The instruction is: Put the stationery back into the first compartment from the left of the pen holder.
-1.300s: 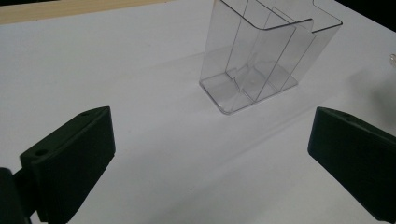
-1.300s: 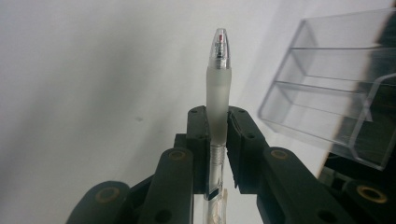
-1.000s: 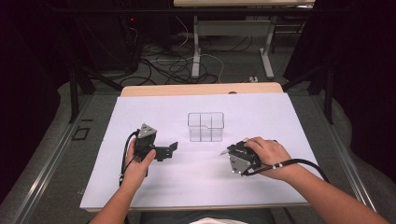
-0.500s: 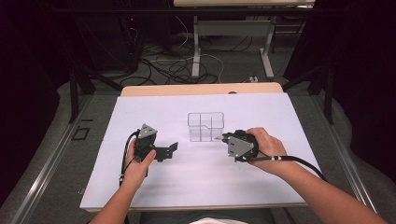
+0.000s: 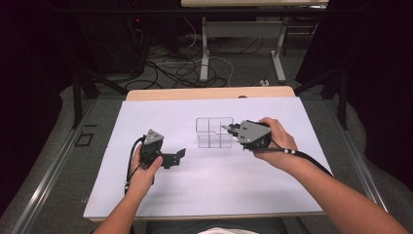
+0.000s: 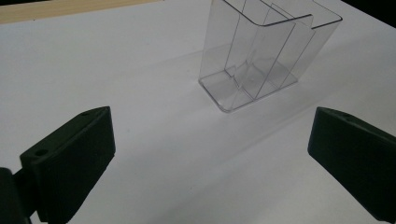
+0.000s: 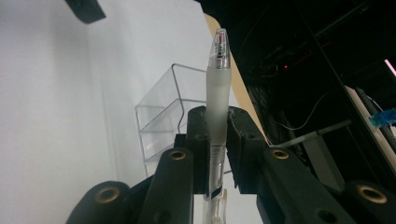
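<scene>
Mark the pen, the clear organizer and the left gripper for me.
pen [image 7: 217, 100]: right gripper view, on the frosted grip section.
clear organizer [image 6: 261, 56]: left gripper view, on an inner divider wall.
left gripper [image 5: 179, 155]: high view, midway between its fingertips.

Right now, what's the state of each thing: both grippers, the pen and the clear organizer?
Right gripper: shut on the pen, held beside the organizer.
Pen: clamped between the jaws, its tip sticking out past them.
Left gripper: open, nothing between its jaws, low over the table.
Clear organizer: upright on the white table, compartments empty.
</scene>
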Tool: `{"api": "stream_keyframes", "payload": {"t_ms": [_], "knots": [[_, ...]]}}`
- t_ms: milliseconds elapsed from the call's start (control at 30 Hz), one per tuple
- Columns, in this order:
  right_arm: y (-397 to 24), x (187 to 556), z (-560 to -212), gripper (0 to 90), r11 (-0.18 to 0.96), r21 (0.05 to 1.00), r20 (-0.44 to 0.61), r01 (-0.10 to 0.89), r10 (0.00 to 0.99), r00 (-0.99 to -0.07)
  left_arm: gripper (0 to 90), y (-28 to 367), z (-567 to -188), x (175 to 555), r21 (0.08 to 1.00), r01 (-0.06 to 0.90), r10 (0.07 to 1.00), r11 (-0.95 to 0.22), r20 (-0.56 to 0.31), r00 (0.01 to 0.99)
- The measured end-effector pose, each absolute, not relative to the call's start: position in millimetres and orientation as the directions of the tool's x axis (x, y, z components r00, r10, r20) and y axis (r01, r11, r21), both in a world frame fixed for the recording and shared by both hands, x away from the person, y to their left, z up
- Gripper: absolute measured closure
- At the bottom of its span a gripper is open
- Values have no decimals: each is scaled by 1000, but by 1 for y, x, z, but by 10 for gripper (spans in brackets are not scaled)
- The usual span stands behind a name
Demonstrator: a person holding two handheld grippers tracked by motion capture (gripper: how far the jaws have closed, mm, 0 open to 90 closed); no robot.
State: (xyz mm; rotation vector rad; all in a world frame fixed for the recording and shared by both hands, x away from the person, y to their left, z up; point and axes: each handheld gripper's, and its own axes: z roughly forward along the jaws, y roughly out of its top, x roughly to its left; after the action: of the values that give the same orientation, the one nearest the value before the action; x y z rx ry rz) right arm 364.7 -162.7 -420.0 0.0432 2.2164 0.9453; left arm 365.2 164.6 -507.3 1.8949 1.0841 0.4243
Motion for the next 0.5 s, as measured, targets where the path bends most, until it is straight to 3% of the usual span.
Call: {"api": "stream_keyframes", "payload": {"t_ms": [500], "knots": [[-151,389,-394,795,506,850,-409,-149,454,-791,7,166,-508,366,828,521,826,-207,-138,547]]}}
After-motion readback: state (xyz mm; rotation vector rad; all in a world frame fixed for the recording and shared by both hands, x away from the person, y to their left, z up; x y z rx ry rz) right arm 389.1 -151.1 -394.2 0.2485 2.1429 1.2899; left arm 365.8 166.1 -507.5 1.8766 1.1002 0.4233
